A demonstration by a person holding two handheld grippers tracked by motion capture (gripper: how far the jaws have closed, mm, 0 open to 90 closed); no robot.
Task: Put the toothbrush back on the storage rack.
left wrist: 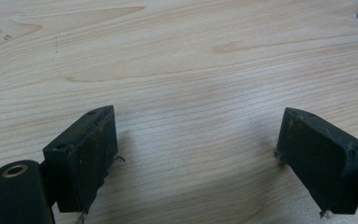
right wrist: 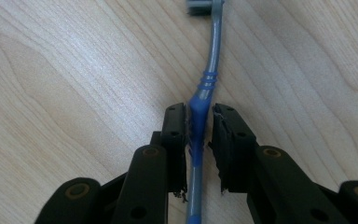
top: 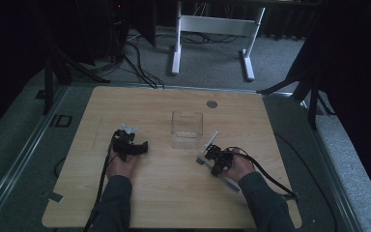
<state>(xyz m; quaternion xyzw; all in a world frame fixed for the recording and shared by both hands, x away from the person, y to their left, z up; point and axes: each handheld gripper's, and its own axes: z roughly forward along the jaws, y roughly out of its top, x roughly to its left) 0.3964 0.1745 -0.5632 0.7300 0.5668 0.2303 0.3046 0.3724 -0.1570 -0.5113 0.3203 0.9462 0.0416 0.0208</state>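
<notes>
In the right gripper view, the right gripper [right wrist: 199, 140] has its two black jaws drawn close on either side of a toothbrush [right wrist: 204, 88], at the blue grip part of the handle; the left jaw touches it, while a thin gap shows by the right jaw. The toothbrush lies flat on the wooden table [right wrist: 65, 84], its grey neck running to the top centre of the frame, where the head is cut off by the edge. In the left gripper view, the left gripper [left wrist: 196, 158] stands with its jaws wide apart over bare wood, nothing between them. In the high view, a clear plastic box [top: 187, 128] sits upright at the frame's centre, between the two grippers.
</notes>
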